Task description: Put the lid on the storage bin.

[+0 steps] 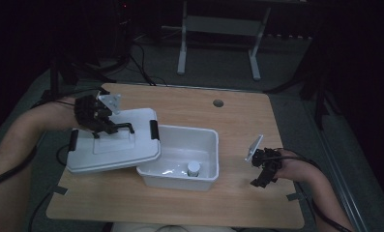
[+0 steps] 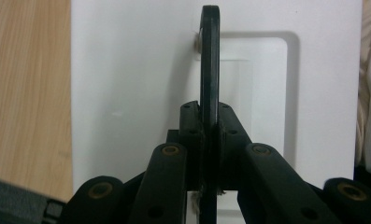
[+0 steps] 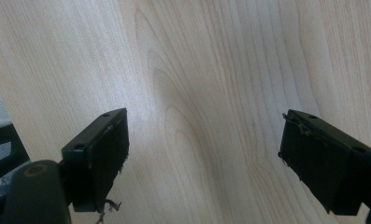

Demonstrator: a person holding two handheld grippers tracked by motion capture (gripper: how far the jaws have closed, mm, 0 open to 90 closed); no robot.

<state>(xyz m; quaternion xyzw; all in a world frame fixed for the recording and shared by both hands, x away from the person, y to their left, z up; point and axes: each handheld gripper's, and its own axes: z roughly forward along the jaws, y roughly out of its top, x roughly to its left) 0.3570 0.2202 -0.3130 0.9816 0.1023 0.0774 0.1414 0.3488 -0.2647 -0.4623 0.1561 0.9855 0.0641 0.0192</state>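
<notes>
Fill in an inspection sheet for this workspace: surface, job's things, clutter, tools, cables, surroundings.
Surface: wooden table with a round hole near the far edge; tape at two near corners.
Job's things: white lid with black handle, overlapping the open white bin; small jar inside the bin.
Clutter: nothing seen.
Tools: left tool shut on the handle; right tool open above bare table.
Cables: one trails from each tool.
Surroundings: dark room, grey floor, white frame legs behind the table.
</notes>
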